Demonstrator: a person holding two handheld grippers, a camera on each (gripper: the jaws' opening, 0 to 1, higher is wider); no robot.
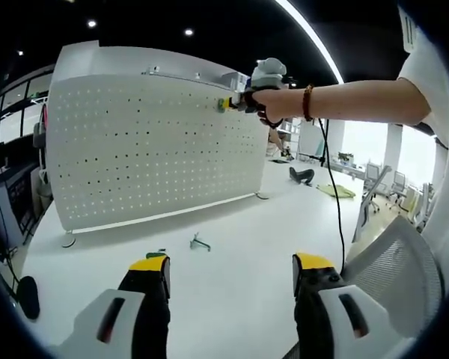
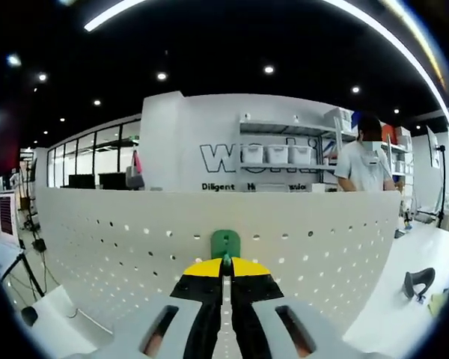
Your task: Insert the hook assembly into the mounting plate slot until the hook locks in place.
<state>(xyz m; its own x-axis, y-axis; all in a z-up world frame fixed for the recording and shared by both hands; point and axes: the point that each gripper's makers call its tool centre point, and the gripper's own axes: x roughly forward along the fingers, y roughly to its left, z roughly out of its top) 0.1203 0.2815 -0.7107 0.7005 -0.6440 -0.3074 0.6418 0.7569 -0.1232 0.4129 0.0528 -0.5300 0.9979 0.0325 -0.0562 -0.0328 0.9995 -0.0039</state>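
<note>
Ahead of the left gripper [image 1: 231, 278], whose jaws are black with yellow tips on white bodies, stands a white pegboard [image 1: 150, 146] patterned with rows of small holes, and a green hook [image 1: 200, 242] lies on the white table [image 1: 232, 224] between them. The right gripper [image 2: 226, 263], likewise yellow-tipped and black, pinches a green hook assembly [image 2: 225, 244] against the dotted white board.

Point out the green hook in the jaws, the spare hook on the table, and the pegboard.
green hook [image 2: 226, 243], right gripper view, its flat back plate.
spare hook [image 1: 200, 242], left gripper view, its middle.
pegboard [image 1: 135, 149], left gripper view, its perforated face.
</note>
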